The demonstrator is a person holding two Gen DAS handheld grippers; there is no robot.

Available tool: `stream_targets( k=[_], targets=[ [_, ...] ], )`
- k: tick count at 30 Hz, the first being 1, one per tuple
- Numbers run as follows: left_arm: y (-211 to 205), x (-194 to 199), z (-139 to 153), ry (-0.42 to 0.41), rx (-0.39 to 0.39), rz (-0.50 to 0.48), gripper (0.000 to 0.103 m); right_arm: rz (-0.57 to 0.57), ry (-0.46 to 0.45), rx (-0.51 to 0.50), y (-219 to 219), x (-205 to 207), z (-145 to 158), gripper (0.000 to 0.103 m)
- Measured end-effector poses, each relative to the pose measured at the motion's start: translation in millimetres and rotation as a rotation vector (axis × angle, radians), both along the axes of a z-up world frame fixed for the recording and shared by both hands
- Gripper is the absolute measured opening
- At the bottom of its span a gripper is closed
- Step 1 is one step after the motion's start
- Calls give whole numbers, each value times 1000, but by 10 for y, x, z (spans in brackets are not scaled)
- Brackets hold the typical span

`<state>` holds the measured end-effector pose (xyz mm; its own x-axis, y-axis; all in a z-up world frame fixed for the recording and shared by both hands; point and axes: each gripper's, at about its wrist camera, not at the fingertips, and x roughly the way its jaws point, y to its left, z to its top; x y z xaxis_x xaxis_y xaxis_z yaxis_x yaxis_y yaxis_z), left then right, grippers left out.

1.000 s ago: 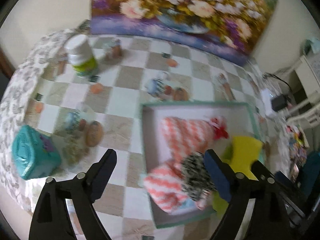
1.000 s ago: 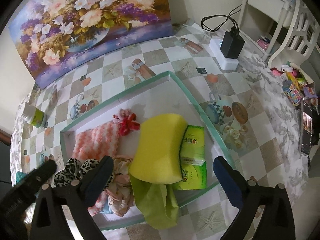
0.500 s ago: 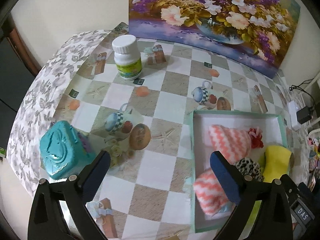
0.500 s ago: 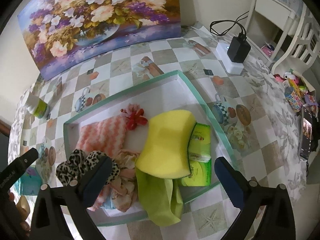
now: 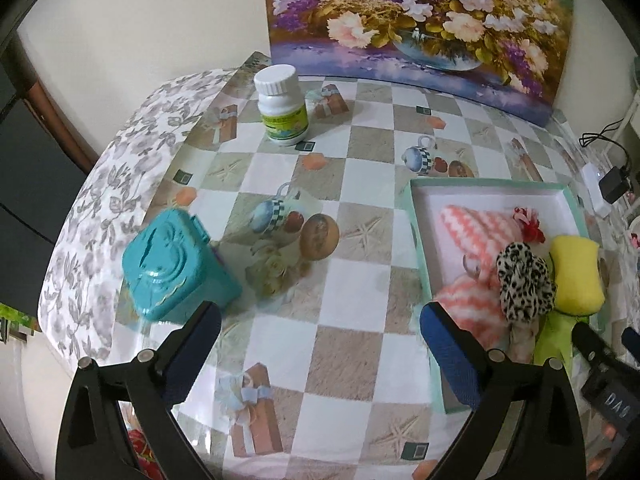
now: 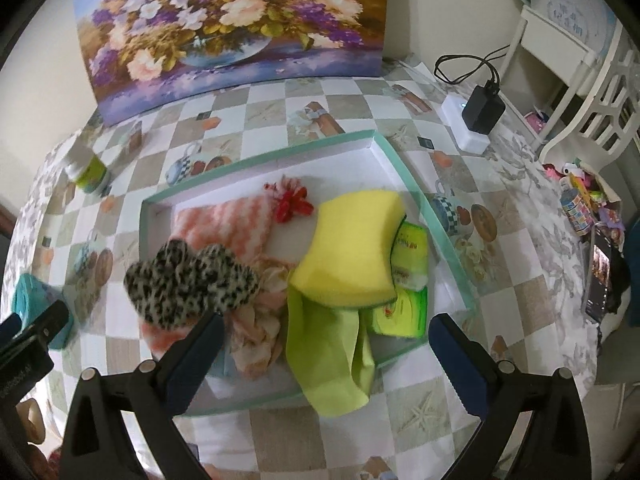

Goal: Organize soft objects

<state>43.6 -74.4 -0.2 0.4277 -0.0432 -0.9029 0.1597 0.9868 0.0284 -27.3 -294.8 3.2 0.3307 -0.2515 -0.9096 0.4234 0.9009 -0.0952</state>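
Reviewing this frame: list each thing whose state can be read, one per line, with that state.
left gripper: open, nothing between its jaws
right gripper: open, empty
tray: lidless, holding soft items
yellow sponge: in the tray, lying on the green packets
green cloth: draped over the tray's near rim
white bottle: upright, capped
teal box: outside the tray, tilted

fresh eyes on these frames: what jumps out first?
The flower painting against the wall at the table's far edge. Next, the shallow box mid-table, packed with soft things: a yellow sponge atop a green cloth, with a leopard scrunchie beside them. Outside it, a teal tin stands near the table's left edge.
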Motion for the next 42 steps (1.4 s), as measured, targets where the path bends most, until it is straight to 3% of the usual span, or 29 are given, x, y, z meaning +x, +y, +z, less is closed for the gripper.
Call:
stream_targets(
  k=[20,35,42],
  targets=[
    [170,-550,29,-23,59,-28,100,69,-16,-22,405,-537,-43,103],
    [201,-536,111,-34,53,-25,100,84,-76,-42,423,-570,128,103],
    [190,-533,87,-23,60,-34,100,90,-61,-34,429,-546,103,103]
  ],
)
